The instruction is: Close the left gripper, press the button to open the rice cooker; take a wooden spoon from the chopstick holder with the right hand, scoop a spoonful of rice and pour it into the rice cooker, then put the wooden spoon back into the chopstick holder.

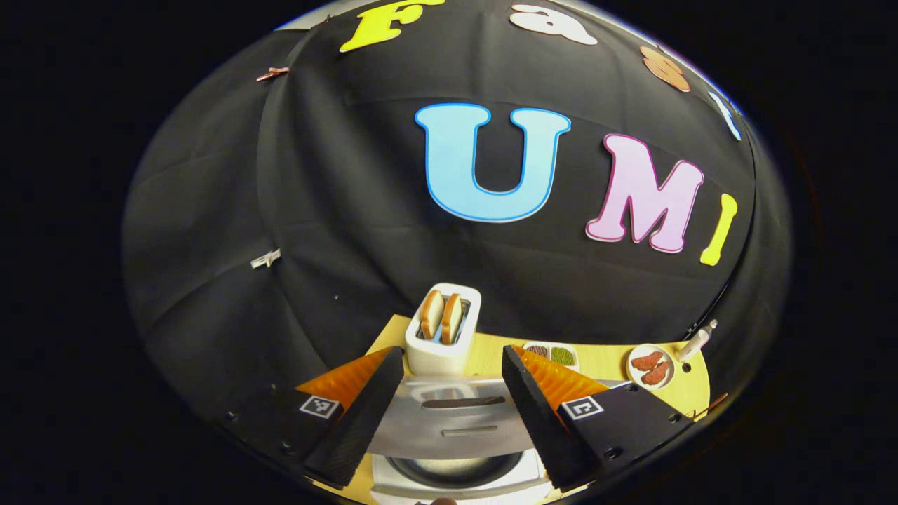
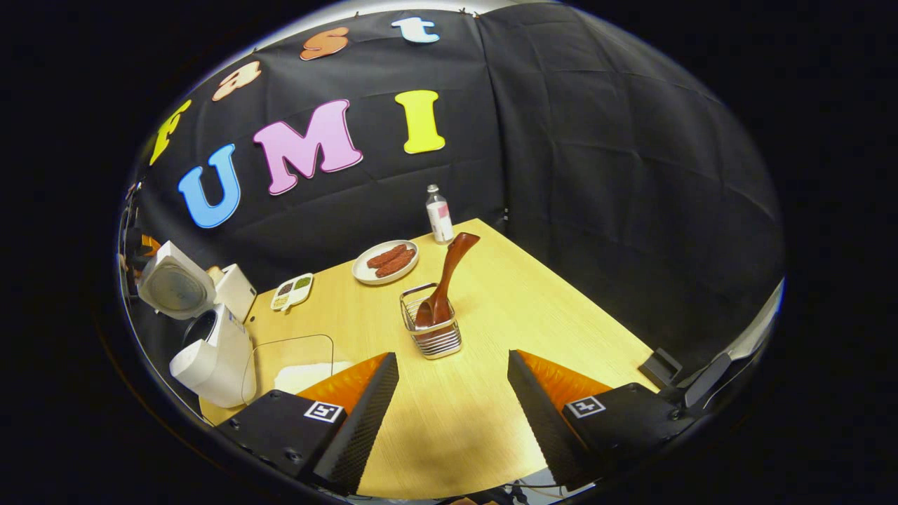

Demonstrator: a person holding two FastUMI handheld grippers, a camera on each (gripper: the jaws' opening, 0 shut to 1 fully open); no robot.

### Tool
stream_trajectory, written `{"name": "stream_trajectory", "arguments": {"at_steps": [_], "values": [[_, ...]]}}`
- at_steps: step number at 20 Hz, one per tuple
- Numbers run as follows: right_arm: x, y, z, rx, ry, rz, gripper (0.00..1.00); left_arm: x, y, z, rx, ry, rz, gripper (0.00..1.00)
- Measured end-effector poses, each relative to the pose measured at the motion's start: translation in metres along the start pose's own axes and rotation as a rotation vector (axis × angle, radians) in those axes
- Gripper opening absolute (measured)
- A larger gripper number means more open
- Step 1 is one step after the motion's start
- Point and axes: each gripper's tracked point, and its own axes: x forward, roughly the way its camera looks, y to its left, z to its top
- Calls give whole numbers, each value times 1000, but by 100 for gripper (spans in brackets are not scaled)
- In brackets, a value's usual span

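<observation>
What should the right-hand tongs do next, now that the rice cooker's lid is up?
Probably move forward and down toward the wooden spoon. The rice cooker already stands open, the spoon leans in the chopstick holder with its handle up, and the right tongs are open, empty and short of it.

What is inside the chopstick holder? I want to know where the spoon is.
The wooden spoon stands in the wire chopstick holder, bowl end down, handle leaning out toward the bottle. The holder's floor is hidden by its wires and the spoon.
</observation>
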Motion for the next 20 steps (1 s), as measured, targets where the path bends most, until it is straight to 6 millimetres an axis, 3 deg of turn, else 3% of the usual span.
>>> {"name": "stream_trajectory", "arguments": {"at_steps": [3,8,14,16,20], "values": [[0,9,-10,22,43,51,99,-12,-6,-64,-53,71,-23,99],[-1,15,-18,-33,57,76,99,-12,-7,-132,-94,78,-14,99],[-5,52,-30,-142,69,145,99,-3,-8,-173,-46,54,-5,100],[-8,58,-36,-171,76,157,99,-3,-5,-180,62,2,14,100],[-10,66,-34,-182,58,155,99,-2,-8,-177,52,-44,1,100]]}}
